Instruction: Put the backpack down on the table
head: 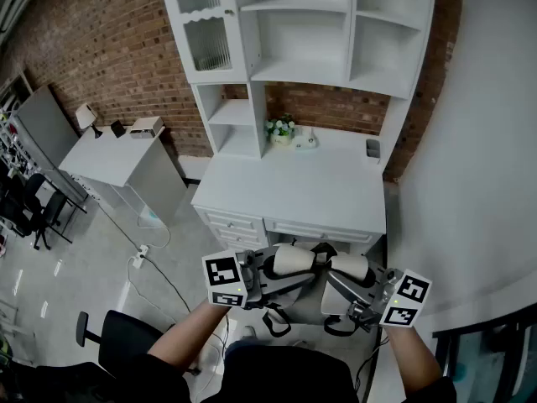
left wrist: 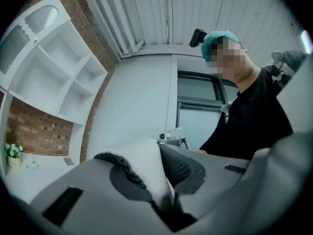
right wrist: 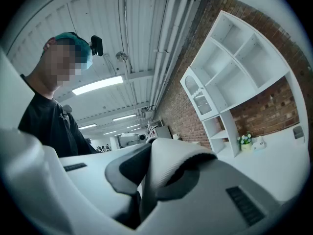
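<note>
One backpack (head: 323, 277), pale grey-white with black webbing, is held in the air between two tools. It sits low in front of the white surface (head: 294, 187) and does not rest on it.
- Lie: the two padded shoulder straps arch uppermost, side by side. The item spans left to right between the tools, and black loops hang beneath. The body is mostly hidden, so its long axis cannot be made out.
- Left tool (head: 267, 277): clenched on the left strap (left wrist: 142, 163), a white ribbed pad with a dark mesh underside and a dark braided edge.
- Right tool (head: 362, 302): clenched on the right strap (right wrist: 168, 163), a white ribbed pad with a dark lining.
- Markings: each tool bears a cube (head: 225, 280) with black-and-white square patterns.
- Surroundings: a small pot of white flowers (head: 280, 129) stands at the back of the surface, under a white shelf unit (head: 310, 32) set against a brick wall (head: 109, 49).
</note>
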### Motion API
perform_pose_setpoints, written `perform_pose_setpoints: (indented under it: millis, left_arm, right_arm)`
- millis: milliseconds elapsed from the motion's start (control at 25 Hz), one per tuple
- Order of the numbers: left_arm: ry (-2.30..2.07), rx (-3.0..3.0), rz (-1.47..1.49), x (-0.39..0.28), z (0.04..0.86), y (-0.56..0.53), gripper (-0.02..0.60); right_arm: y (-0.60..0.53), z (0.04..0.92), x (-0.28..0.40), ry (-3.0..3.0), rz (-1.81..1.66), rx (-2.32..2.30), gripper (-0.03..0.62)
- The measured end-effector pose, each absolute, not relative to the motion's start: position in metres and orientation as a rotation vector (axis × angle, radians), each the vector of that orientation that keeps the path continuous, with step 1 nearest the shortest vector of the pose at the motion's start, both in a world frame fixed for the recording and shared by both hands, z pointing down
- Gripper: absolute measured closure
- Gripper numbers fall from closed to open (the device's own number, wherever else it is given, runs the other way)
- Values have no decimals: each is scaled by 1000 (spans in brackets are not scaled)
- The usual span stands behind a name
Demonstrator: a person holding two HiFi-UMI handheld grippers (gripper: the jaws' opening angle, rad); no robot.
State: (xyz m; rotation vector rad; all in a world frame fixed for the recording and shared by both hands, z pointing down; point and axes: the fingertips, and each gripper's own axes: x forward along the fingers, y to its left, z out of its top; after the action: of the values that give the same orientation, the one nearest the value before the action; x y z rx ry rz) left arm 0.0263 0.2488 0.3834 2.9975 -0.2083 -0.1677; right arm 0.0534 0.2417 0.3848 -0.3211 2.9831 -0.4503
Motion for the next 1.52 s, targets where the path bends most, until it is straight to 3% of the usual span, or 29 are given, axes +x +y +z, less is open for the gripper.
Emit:
perform_pose_setpoints:
  millis: [720,1520]
  left_arm:
    - [-204,2984,-213,45,381,194,520]
    - [-122,2985,-231,22,356,44,520]
  right_arm:
    - [194,380,72,2954,-435,-419,545]
    - [37,354,52,2928,-437,-524,545]
